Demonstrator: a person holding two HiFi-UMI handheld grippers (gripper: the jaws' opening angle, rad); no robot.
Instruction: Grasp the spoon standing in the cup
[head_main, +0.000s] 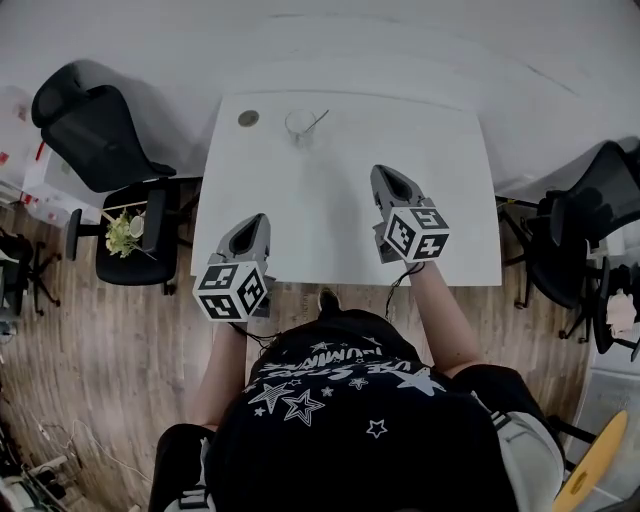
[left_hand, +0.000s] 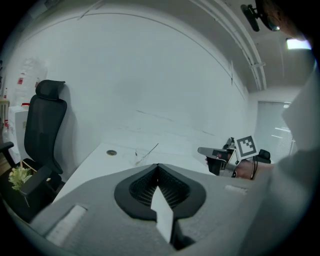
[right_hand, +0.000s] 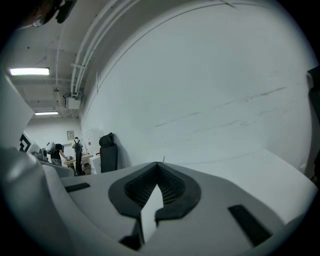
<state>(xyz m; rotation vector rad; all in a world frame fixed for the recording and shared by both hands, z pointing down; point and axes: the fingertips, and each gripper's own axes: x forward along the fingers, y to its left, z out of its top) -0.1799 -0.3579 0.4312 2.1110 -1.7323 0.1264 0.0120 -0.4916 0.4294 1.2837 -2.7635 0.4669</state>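
Observation:
A clear glass cup (head_main: 299, 125) stands near the far edge of the white table (head_main: 330, 230), with a thin spoon (head_main: 316, 120) leaning out of it to the right. In the left gripper view the cup (left_hand: 141, 156) and the spoon (left_hand: 151, 149) lie straight ahead, beyond the jaw tips. My left gripper (head_main: 260, 221) hovers over the table's near left part, jaws together and empty. My right gripper (head_main: 383, 173) is over the middle right, closer to the cup but still well short of it, also shut with nothing in it. In the right gripper view (right_hand: 159, 164) mostly wall and table show.
A small round disc (head_main: 248, 118) lies left of the cup. A black office chair (head_main: 95, 135) stands off the table's left far corner, a stool with a plant (head_main: 125, 233) below it. More chairs (head_main: 590, 215) stand at the right. The person's body fills the near side.

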